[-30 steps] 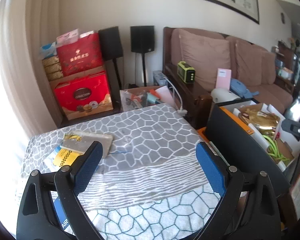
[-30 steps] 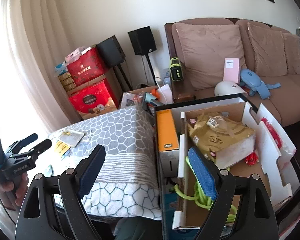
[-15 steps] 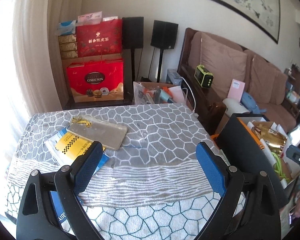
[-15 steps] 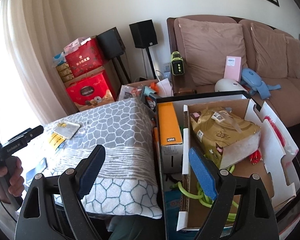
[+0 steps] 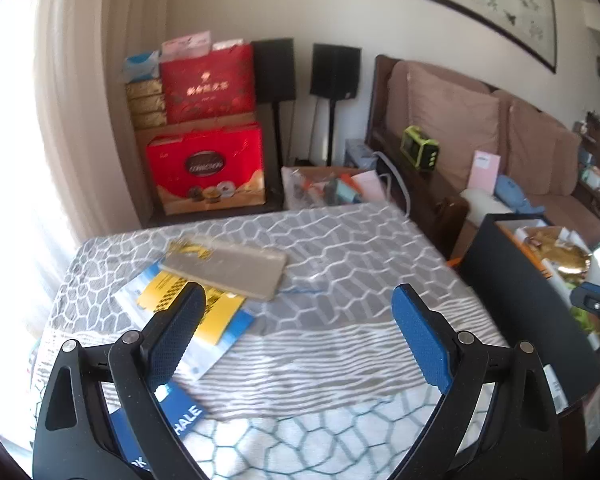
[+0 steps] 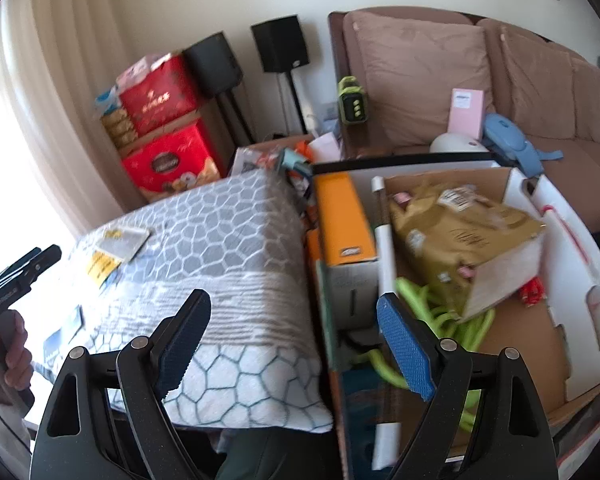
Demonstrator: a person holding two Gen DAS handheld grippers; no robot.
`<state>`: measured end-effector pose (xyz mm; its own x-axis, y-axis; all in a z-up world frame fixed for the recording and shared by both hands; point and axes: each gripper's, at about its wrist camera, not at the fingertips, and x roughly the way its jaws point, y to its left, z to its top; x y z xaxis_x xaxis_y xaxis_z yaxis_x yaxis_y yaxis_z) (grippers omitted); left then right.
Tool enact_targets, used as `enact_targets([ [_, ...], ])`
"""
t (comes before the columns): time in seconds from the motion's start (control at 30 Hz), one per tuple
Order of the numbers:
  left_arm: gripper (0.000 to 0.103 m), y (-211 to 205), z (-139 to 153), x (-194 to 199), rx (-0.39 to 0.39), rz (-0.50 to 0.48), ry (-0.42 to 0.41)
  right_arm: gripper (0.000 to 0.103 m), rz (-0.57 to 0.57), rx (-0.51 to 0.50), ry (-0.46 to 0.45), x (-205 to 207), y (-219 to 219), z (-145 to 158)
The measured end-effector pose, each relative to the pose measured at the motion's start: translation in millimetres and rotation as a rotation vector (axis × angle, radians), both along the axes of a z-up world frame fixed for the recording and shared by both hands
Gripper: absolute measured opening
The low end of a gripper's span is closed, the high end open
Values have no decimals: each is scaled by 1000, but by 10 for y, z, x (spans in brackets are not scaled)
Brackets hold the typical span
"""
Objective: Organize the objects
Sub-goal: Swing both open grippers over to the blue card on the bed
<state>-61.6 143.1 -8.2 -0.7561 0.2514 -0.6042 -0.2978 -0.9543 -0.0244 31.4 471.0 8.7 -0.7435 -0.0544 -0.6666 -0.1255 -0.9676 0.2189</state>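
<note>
The left wrist view alone shows the flat beige rectangular case lying on yellow-and-blue printed leaflets near the far left corner of the grey-and-white honeycomb-patterned cloth-covered bench. The left gripper hangs above that bench, fingers spread wide and empty. The right wrist view alone looks into the open black-walled cardboard box, holding an orange carton, a crumpled gold bag and a bright green cord. The right gripper hovers over the box's near edge, fingers wide apart, empty.
</note>
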Motion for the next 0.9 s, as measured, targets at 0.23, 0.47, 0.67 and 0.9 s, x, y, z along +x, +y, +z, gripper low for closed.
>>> enact_targets([
  [0.23, 94, -384, -35, -101, 59, 65, -42, 87, 79, 86, 3, -59, -361, -51],
  [0.47, 94, -831, -80, -134, 121, 144, -15, 87, 97, 20, -31, -212, -608, -244],
  [0.67, 94, -1148, -135, -223, 141, 198, -28, 87, 163, 3, -30, -232, -941, -303],
  [0.9, 94, -1640, -308, -338, 209, 248, -76, 87, 246, 21, -40, -464, -1320, -347],
])
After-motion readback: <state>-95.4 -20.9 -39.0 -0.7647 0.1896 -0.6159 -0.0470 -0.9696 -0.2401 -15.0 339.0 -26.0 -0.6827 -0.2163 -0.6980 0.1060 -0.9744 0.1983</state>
